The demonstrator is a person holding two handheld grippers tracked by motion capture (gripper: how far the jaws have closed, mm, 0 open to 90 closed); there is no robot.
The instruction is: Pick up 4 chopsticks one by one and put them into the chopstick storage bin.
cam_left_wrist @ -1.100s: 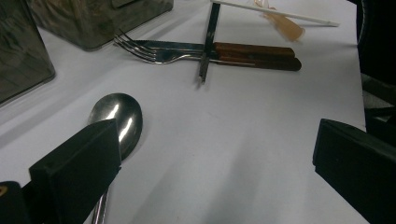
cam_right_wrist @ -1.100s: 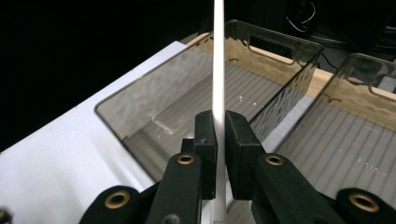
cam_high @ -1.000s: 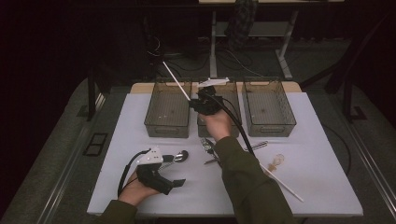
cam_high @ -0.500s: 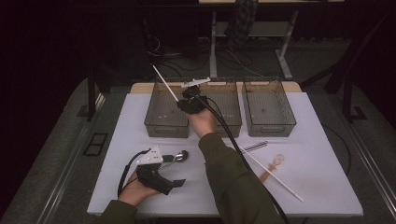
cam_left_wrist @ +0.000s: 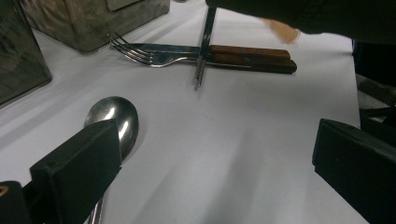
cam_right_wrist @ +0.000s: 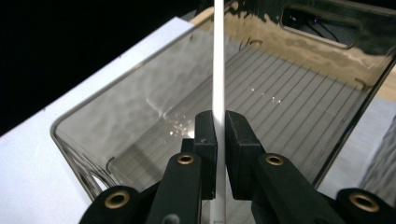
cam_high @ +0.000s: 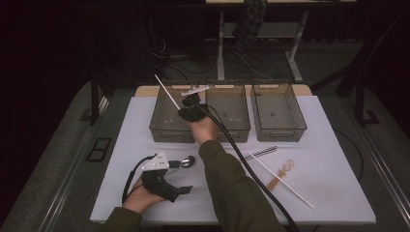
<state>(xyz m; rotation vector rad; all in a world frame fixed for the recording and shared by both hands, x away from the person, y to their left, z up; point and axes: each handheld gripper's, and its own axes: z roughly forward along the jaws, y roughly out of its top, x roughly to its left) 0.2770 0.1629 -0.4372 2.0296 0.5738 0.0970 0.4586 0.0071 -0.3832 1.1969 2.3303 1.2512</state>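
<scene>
My right gripper is shut on a long white stick that slants up and to the left. It hangs over the left clear bin. In the right gripper view the white stick runs straight up between the closed jaws of that gripper, with the ribbed floor of the bin below. My left gripper rests open on the white table near the front left. A metal spoon lies just past its left jaw, with nothing between the jaws of that gripper.
A middle bin and a right bin stand beside the left one. A fork, a wooden-handled knife and a striped straw lie mid-table. Another white stick and a wooden spoon lie at the right.
My right gripper has carried the white stick leftward, from over the middle bin to over the left bin. The left gripper has stayed put.
</scene>
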